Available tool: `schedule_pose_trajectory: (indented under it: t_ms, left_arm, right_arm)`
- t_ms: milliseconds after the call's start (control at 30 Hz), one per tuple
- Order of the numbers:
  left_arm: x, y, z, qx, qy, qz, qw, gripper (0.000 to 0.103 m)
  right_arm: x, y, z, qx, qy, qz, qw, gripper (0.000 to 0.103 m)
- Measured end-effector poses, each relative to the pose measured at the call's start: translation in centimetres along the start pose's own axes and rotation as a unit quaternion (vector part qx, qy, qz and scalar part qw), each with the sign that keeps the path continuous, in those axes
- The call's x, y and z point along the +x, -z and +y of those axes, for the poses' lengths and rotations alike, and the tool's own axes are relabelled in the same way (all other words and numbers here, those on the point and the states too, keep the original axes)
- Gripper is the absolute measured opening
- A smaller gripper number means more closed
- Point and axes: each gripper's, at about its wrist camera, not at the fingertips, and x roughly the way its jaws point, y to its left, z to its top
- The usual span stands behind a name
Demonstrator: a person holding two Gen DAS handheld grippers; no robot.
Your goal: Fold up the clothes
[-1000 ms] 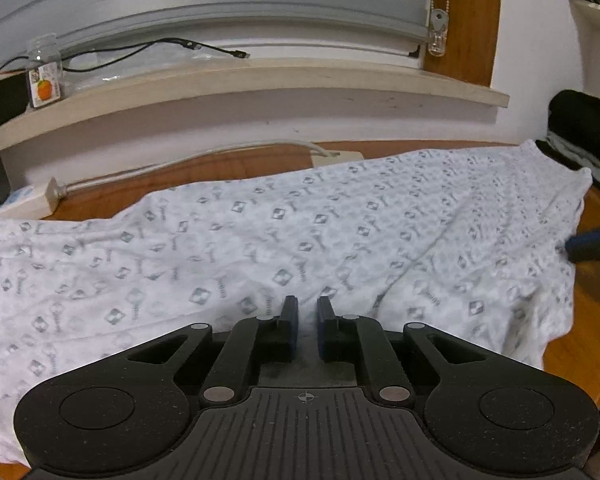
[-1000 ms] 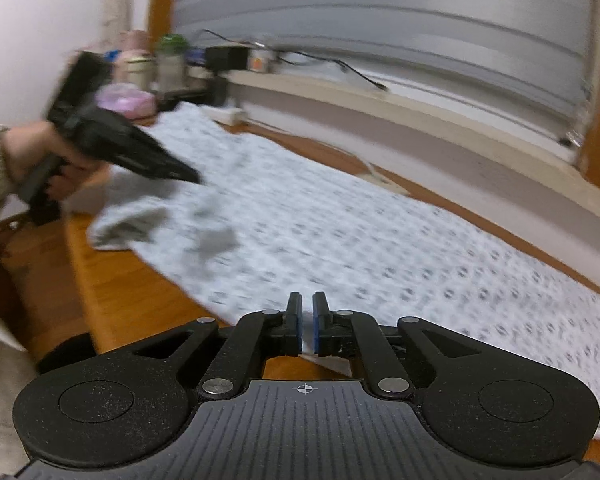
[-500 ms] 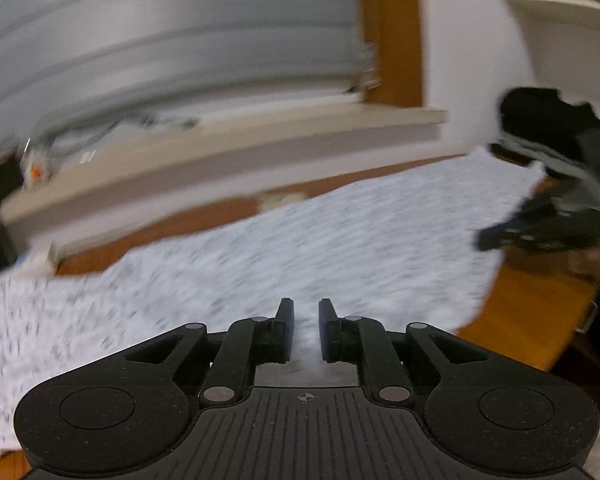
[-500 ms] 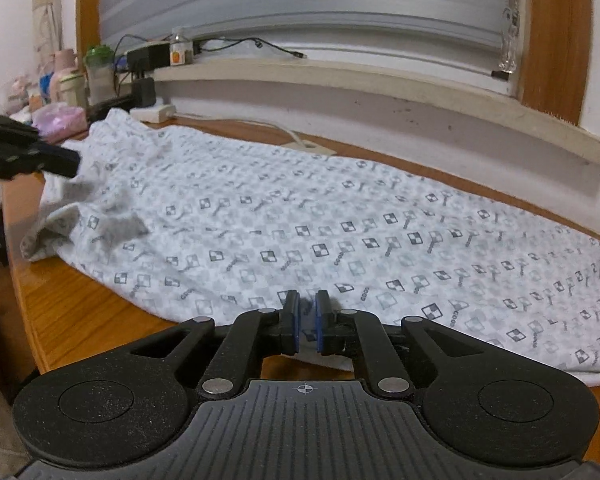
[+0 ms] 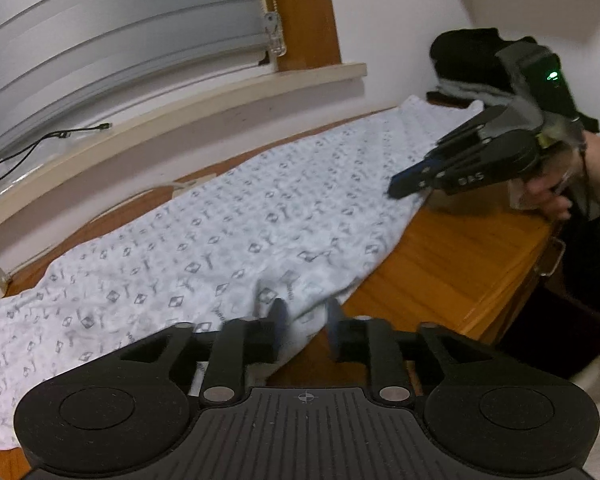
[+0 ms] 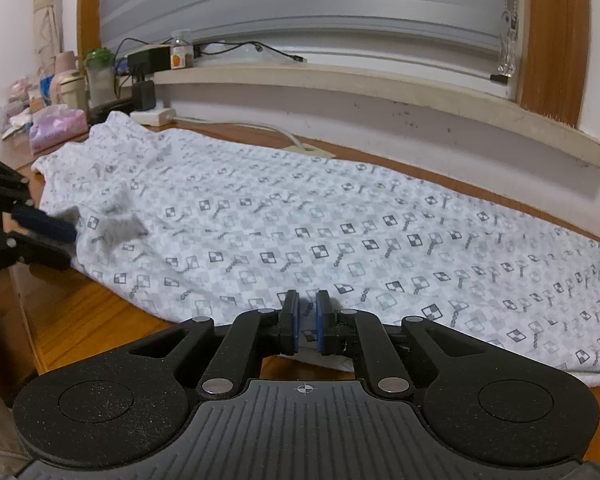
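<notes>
The patterned cloth [image 6: 300,216] lies spread lengthwise along the counter [image 5: 460,256], its near hem at both grippers: left gripper [image 5: 303,322] agape astride the hem, right gripper [image 6: 305,322] apparently nipping it, jaws nearly closed.

Black grippers [image 6: 305,312], blue-padded jaws, silver pivot screws [image 6: 214,386].

One white patterned cloth garment [image 6: 300,220] on one wooden worktop [image 5: 452,248]; two black handheld grippers; perhaps three blurred containers [image 6: 76,84] behind.
</notes>
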Motion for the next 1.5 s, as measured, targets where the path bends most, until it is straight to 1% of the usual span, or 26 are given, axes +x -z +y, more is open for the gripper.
schedule_pose_trajectory:
  t_ms: [200, 267, 300, 333, 367, 400, 500, 567, 667, 767, 867, 967, 1033, 1100, 1133, 1267, 1300, 1367, 1400, 1433, 1500]
  left_arm:
    - [0.9, 0.2, 0.2, 0.023, -0.021, 0.008, 0.9995, 0.034]
    - [1.3, 0.2, 0.3, 0.024, -0.023, 0.007, 0.9994, 0.029]
    - [1.4, 0.1, 0.4, 0.022, -0.023, 0.005, 0.9995, 0.021]
    - [1.4, 0.0, 0.6, 0.018, -0.023, 0.003, 0.9996, 0.011]
    - [1.4, -0.1, 0.7, 0.017, -0.014, 0.004, 0.9997, 0.003]
    - [1.3, -0.2, 0.7, 0.016, -0.006, 0.005, 0.9998, 0.001]
    - [0.1, -0.4, 0.4, 0.023, 0.004, 0.0, 0.9997, 0.001]
    - [-1.5, -0.6, 0.3, 0.019, 0.011, -0.012, 0.9997, 0.001]
    - [-3.7, -0.8, 0.2, 0.019, 0.023, -0.017, 0.9994, 0.0]
    - [-4.7, -0.9, 0.0, 0.017, 0.04, -0.012, 0.999, 0.0]
    - [-4.5, -0.8, -0.2, 0.021, 0.034, -0.006, 0.9992, 0.0]
    - [-4.0, -0.8, 0.3, 0.015, 0.015, -0.006, 0.9998, 0.002]
    - [-3.2, -0.7, 0.4, 0.018, 0.014, 0.0, 0.9997, 0.015]
    - [-2.4, -0.6, 0.4, 0.023, 0.016, 0.006, 0.9996, 0.024]
    - [-1.9, -0.4, 0.3, 0.025, 0.014, 0.01, 0.9995, 0.026]
    - [-0.2, 0.0, 0.2, 0.03, 0.002, 0.02, 0.9993, 0.026]
    - [0.0, 0.1, 0.3, 0.03, 0.0, 0.02, 0.9994, 0.025]
    - [0.5, 0.2, 0.4, 0.029, -0.004, 0.02, 0.9994, 0.014]
    - [0.5, 0.2, 0.5, 0.027, -0.007, 0.017, 0.9995, 0.004]
    - [0.4, 0.1, 0.6, 0.025, -0.006, 0.014, 0.9996, 0.001]
    - [-0.1, -0.1, 0.7, 0.025, -0.002, 0.01, 0.9996, 0.001]
  right_arm:
    - [0.0, 0.1, 0.0, 0.0, 0.0, 0.0, 1.0, 0.01]
    - [0.0, 0.1, 0.0, 0.0, 0.0, 0.0, 1.0, 0.01]
    - [-0.1, 0.1, 0.1, 0.0, 0.001, 0.0, 1.0, 0.01]
    - [-0.1, 0.1, 0.1, 0.0, 0.001, 0.0, 1.0, 0.01]
    - [-0.1, 0.1, 0.1, 0.0, 0.001, 0.0, 1.0, 0.01]
    - [-0.1, 0.1, 0.1, 0.0, 0.001, 0.0, 1.0, 0.01]
    - [-0.1, 0.1, 0.1, 0.001, 0.0, -0.001, 1.0, 0.01]
    - [-0.1, 0.1, 0.0, 0.005, -0.003, -0.001, 1.0, 0.011]
    - [-0.1, 0.2, -0.2, 0.009, -0.008, -0.001, 1.0, 0.012]
    - [-0.1, 0.2, -0.1, 0.008, -0.009, -0.002, 1.0, 0.013]
    - [-0.2, 0.2, 0.0, 0.008, -0.01, -0.002, 1.0, 0.016]
    - [-0.2, 0.2, -0.1, 0.007, -0.011, -0.002, 1.0, 0.017]
    - [-0.2, 0.2, -0.1, 0.007, -0.012, -0.002, 1.0, 0.018]
    - [-0.2, 0.2, -0.1, 0.009, -0.012, -0.002, 1.0, 0.018]
    - [-0.2, 0.2, -0.1, 0.01, -0.011, -0.002, 1.0, 0.018]
    - [-0.3, 0.2, 0.1, 0.008, -0.008, -0.003, 1.0, 0.019]
    - [-0.3, 0.2, 0.2, 0.008, -0.008, -0.003, 1.0, 0.019]
    - [-0.3, 0.2, 0.2, 0.009, -0.008, -0.003, 1.0, 0.019]
    - [-0.3, 0.2, 0.2, 0.01, -0.008, -0.003, 1.0, 0.019]
    - [-0.3, 0.2, 0.2, 0.01, -0.008, -0.003, 1.0, 0.019]
    - [-0.3, 0.2, 0.2, 0.011, -0.007, -0.004, 1.0, 0.019]
